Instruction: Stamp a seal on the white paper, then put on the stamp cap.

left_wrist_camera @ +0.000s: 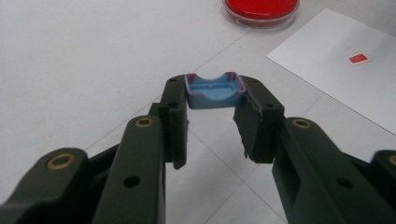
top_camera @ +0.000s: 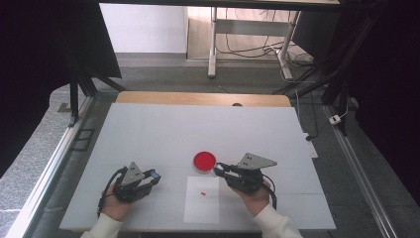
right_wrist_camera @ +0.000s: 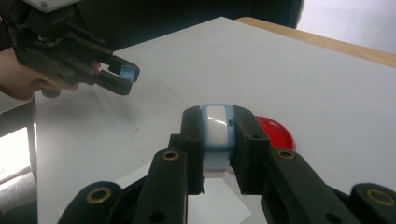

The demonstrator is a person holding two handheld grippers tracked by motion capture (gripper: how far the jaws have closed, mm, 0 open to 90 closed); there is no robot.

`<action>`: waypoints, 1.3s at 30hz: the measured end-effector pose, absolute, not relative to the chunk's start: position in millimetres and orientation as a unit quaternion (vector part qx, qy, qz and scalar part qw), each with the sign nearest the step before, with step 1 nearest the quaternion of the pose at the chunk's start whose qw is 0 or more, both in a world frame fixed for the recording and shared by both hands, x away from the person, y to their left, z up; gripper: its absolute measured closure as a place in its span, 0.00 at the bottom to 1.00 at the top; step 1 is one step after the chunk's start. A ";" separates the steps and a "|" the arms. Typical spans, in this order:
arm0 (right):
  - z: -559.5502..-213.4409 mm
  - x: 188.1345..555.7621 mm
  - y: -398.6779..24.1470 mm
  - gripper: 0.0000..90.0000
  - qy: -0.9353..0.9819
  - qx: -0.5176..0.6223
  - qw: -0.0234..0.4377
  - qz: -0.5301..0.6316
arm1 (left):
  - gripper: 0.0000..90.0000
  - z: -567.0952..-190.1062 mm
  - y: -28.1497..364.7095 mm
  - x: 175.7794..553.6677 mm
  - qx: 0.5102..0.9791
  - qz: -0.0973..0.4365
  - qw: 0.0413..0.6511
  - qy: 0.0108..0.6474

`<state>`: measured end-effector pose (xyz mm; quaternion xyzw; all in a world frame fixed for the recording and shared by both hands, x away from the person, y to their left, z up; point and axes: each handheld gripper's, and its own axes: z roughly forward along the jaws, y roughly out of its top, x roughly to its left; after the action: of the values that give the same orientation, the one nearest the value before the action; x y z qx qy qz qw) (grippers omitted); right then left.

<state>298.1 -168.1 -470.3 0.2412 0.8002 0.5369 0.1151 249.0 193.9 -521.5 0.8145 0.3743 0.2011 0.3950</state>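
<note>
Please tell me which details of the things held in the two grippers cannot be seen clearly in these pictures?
- Blue cap, left gripper view: its sides are hidden by the jaws of the left gripper.
- White and blue piece, right gripper view: the right gripper covers its flanks; what it is stays unclear.
- Red mark on the paper sheet, high view: too small to read.

Red dish (top_camera: pixel 204 161), white paper sheet (top_camera: pixel 202 208)

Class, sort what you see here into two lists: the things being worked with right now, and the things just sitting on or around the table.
In use:
- left gripper, shut on the blue cap
- right gripper, shut on the blue-and-white piece

Lying about:
- red dish
- white sheet with a small red tag
- cables on the floor
</note>
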 end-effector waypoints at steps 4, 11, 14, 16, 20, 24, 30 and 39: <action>-469.2 299.4 -170.2 0.84 0.796 0.247 0.114 0.541 | 0.72 -521.7 194.0 249.0 0.814 0.201 0.396 0.375; -467.9 300.5 -172.4 0.84 0.791 0.252 0.113 0.547 | 0.72 -521.4 192.4 248.7 0.814 0.204 0.397 0.372; -467.6 300.3 -172.3 0.84 0.791 0.251 0.112 0.547 | 0.72 -521.1 190.2 248.7 0.815 0.203 0.398 0.370; -467.5 300.2 -172.1 0.84 0.790 0.251 0.111 0.548 | 0.72 -521.0 189.1 248.7 0.816 0.203 0.398 0.367; -467.5 300.2 -172.1 0.84 0.789 0.252 0.110 0.550 | 0.72 -520.1 189.8 248.5 0.815 0.204 0.400 0.366; -467.3 300.4 -172.1 0.84 0.789 0.251 0.110 0.549 | 0.72 -520.2 189.1 249.0 0.816 0.203 0.400 0.365; -467.8 300.4 -171.2 0.84 0.790 0.251 0.110 0.548 | 0.72 -517.4 184.5 246.5 0.815 0.207 0.405 0.358; -467.3 299.3 -170.3 0.84 0.791 0.250 0.111 0.548 | 0.72 -513.2 171.8 243.9 0.821 0.208 0.410 0.338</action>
<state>299.3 -170.3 -467.3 0.2501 0.7907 0.5478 0.1105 243.9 171.8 -513.2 0.8214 0.3378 0.2077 0.4098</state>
